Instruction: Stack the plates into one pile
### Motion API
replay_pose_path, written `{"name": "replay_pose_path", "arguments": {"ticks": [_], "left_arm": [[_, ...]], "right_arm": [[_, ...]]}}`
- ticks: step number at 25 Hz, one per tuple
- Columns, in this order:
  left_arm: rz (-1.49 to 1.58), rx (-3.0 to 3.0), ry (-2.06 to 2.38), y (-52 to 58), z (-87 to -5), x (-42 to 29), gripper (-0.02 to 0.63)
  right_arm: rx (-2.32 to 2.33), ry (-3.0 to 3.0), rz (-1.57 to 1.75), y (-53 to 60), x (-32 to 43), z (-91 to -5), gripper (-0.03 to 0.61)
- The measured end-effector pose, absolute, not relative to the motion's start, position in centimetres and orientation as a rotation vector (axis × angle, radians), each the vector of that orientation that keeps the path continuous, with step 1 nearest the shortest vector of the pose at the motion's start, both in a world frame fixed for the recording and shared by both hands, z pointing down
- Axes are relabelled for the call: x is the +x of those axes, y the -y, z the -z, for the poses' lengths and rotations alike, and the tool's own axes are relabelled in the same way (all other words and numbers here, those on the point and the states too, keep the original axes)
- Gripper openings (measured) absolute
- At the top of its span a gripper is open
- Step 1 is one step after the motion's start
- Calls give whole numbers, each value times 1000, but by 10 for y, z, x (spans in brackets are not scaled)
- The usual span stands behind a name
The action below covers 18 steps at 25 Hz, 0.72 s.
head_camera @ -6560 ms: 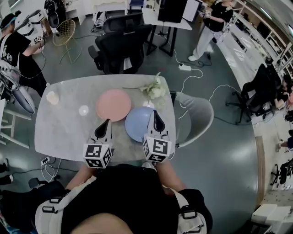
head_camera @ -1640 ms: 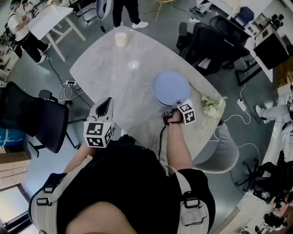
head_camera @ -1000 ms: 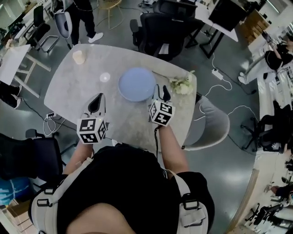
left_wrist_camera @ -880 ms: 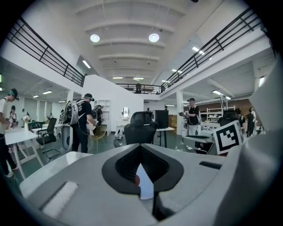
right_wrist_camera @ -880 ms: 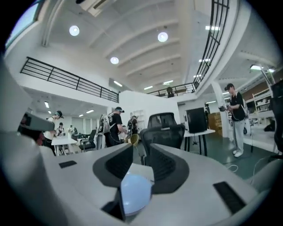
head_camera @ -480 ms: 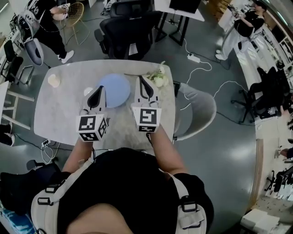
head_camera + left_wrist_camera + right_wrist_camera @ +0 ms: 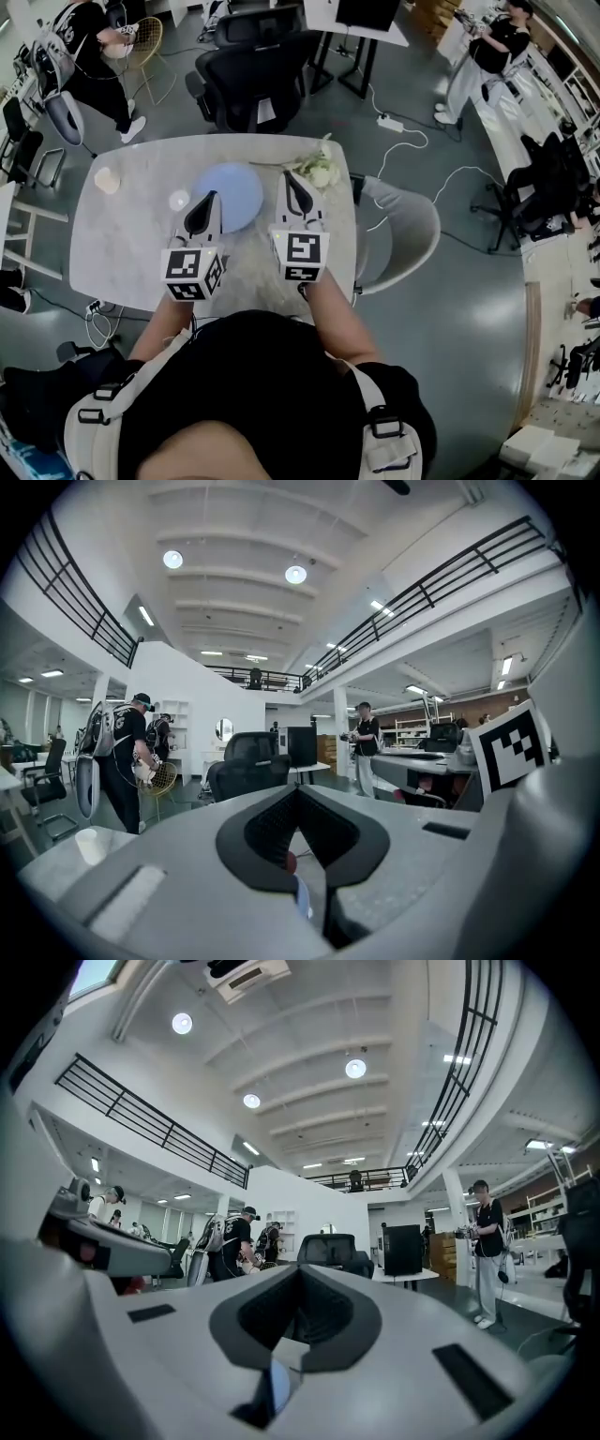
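Observation:
A light blue plate (image 7: 230, 192) lies on the grey marble table (image 7: 122, 253), and no pink plate shows beside it. Both grippers hang level above the table's near side, next to each other. My left gripper (image 7: 210, 197) is shut and empty, and its tip overlaps the plate's near left edge in the head view. My right gripper (image 7: 287, 176) is shut and empty too, just right of the plate. In the left gripper view, the left gripper (image 7: 298, 791) has its jaws closed to a point. The right gripper (image 7: 300, 1269) looks the same in its own view, facing the room.
A pale cup (image 7: 107, 179) and a small white disc (image 7: 179, 200) sit on the table's left part. White flowers (image 7: 319, 169) lie at the far right edge. A grey chair (image 7: 412, 225) stands right of the table, black office chairs (image 7: 248, 84) behind it. People stand around the room.
The pink plate that lay beside the blue one several seconds ago no longer shows. Over the last second my right gripper rose from the plate's edge and both grippers came level, side by side.

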State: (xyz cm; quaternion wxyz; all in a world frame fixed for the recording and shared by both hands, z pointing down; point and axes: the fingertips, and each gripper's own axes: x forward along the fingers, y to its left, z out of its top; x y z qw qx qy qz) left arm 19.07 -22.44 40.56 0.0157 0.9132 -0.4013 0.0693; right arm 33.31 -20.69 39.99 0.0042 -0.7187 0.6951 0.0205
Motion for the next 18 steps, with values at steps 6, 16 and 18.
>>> {"name": "replay_pose_path", "arguments": {"ticks": [6, 16, 18], "left_arm": [[-227, 2828, 1247, 228, -413, 188, 5], [-242, 2810, 1254, 237, -419, 183, 5], [-245, 2808, 1253, 239, -421, 183, 5]], "right_arm": [[-2239, -2185, -54, 212, 329, -406, 8], [-2223, -2216, -41, 225, 323, -415, 8], [-2214, -2224, -39, 227, 322, -417, 8]]}}
